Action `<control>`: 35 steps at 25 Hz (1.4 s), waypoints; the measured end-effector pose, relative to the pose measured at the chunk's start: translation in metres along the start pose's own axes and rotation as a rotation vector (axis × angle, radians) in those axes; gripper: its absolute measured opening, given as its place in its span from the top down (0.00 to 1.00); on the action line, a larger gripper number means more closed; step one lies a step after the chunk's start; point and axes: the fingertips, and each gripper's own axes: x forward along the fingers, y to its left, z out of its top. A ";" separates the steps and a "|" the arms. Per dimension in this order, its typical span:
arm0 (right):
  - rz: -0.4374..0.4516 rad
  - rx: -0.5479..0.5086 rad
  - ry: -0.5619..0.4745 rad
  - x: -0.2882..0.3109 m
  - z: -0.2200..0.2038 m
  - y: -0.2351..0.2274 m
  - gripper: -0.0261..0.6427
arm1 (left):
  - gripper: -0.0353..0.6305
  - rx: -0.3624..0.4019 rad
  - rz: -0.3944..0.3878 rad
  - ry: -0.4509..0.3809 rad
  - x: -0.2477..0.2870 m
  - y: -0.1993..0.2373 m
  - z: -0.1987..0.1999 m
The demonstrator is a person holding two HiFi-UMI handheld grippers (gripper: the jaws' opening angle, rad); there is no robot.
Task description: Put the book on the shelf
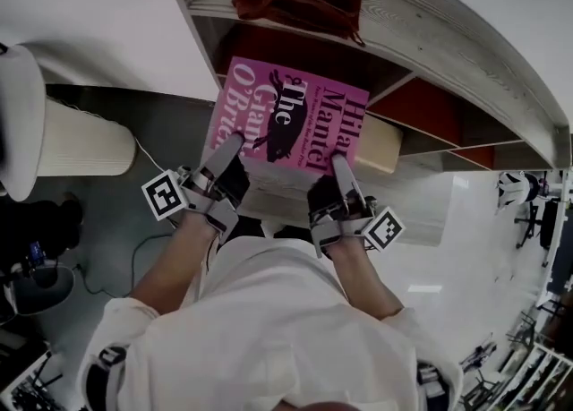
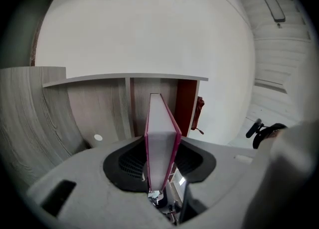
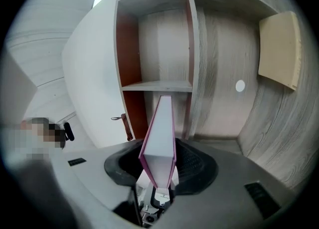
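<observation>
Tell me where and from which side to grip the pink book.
Grip the pink book by its near corners, from the person's side: it is thin, so jaws span its thickness, as the left hand-held gripper and right hand-held gripper do, leaving the far edge free for the shelf.

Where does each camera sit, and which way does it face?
Head view: on the person's head, facing steeply down at the pink book before the shelf; forearms, left gripper and right gripper show.
Left gripper view: on the left gripper, looking along its fingers at the book's page edge and the shelf.
Right gripper view: on the right gripper, looking along its fingers into the shelf's compartments.
Shared: both gripper views show the book clamped between fingers.
</observation>
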 end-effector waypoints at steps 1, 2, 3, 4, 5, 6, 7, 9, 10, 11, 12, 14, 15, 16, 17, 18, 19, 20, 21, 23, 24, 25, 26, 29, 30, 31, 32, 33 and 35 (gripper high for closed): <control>-0.002 -0.001 -0.002 0.000 0.001 0.000 0.73 | 0.72 0.001 0.003 0.018 0.001 0.000 -0.001; -0.006 -0.001 -0.005 0.000 0.002 -0.001 0.73 | 0.72 -0.002 0.004 0.036 0.002 0.001 -0.001; -0.009 -0.001 -0.010 0.000 0.002 -0.001 0.73 | 0.72 -0.007 0.007 0.051 0.002 0.002 -0.002; -0.012 0.000 -0.013 0.000 0.001 -0.001 0.73 | 0.72 -0.011 0.011 0.066 0.001 0.002 -0.002; -0.013 0.001 -0.015 0.000 0.001 0.001 0.73 | 0.72 -0.013 0.014 0.079 0.001 0.001 -0.002; -0.013 0.001 -0.017 0.000 0.001 0.002 0.73 | 0.72 -0.013 0.016 0.092 0.001 0.000 -0.003; -0.013 0.002 -0.019 0.000 0.001 0.004 0.73 | 0.72 -0.011 0.018 0.106 0.001 -0.001 -0.003; -0.017 0.010 -0.025 0.000 0.002 0.003 0.73 | 0.72 -0.017 0.019 0.147 0.003 0.000 -0.004; -0.021 0.017 -0.030 0.000 0.003 0.002 0.73 | 0.72 -0.023 0.020 0.170 0.003 0.000 -0.005; -0.027 0.023 -0.034 0.000 0.003 0.002 0.73 | 0.72 -0.028 0.021 0.192 0.003 -0.001 -0.007; -0.032 0.028 -0.037 0.000 0.003 0.002 0.73 | 0.72 -0.031 0.023 0.211 0.003 -0.001 -0.008; -0.041 0.034 -0.042 -0.001 0.003 0.003 0.73 | 0.72 -0.037 0.032 0.240 0.002 -0.002 -0.010; -0.045 0.037 -0.045 -0.001 0.004 0.003 0.73 | 0.72 -0.039 0.036 0.252 0.002 -0.002 -0.011; -0.049 0.039 -0.049 -0.002 0.004 0.002 0.73 | 0.72 -0.037 0.040 0.262 0.002 -0.002 -0.011; -0.052 0.042 -0.053 -0.002 0.004 0.002 0.73 | 0.72 -0.035 0.043 0.271 0.003 -0.001 -0.011; -0.055 0.045 -0.058 -0.002 0.004 0.001 0.73 | 0.72 -0.033 0.044 0.277 0.003 -0.001 -0.011; -0.058 0.049 -0.063 -0.002 0.004 0.000 0.73 | 0.72 -0.033 0.045 0.279 0.004 -0.001 -0.010; -0.061 0.052 -0.068 -0.002 0.003 0.000 0.73 | 0.72 -0.034 0.046 0.279 0.004 -0.001 -0.010; -0.064 0.056 -0.072 -0.002 0.003 -0.001 0.73 | 0.72 -0.035 0.046 0.277 0.004 -0.001 -0.009; -0.071 0.060 -0.078 -0.003 0.003 -0.002 0.73 | 0.72 -0.039 0.046 0.271 0.005 -0.002 -0.008; -0.073 0.061 -0.080 -0.002 0.003 -0.002 0.73 | 0.72 -0.042 0.045 0.268 0.006 -0.002 -0.008; -0.073 0.060 -0.082 -0.002 0.004 -0.002 0.73 | 0.72 -0.044 0.044 0.268 0.006 -0.002 -0.008; -0.074 0.060 -0.084 -0.002 0.004 -0.002 0.73 | 0.72 -0.045 0.043 0.268 0.006 -0.002 -0.008; -0.077 0.062 -0.089 -0.003 0.004 -0.002 0.73 | 0.72 -0.047 0.040 0.267 0.006 -0.002 -0.009; -0.077 0.064 -0.091 -0.003 0.004 -0.003 0.73 | 0.72 -0.049 0.038 0.266 0.005 -0.001 -0.008; -0.078 0.066 -0.094 -0.004 0.003 -0.004 0.73 | 0.72 -0.051 0.037 0.265 0.005 -0.001 -0.008; -0.079 0.067 -0.096 -0.004 0.003 -0.005 0.73 | 0.72 -0.053 0.037 0.264 0.004 0.000 -0.008; -0.081 0.069 -0.099 -0.004 0.003 -0.006 0.73 | 0.72 -0.055 0.037 0.264 0.004 0.001 -0.008; -0.086 0.075 -0.103 -0.004 0.004 -0.006 0.73 | 0.72 -0.061 0.040 0.263 0.005 0.001 -0.008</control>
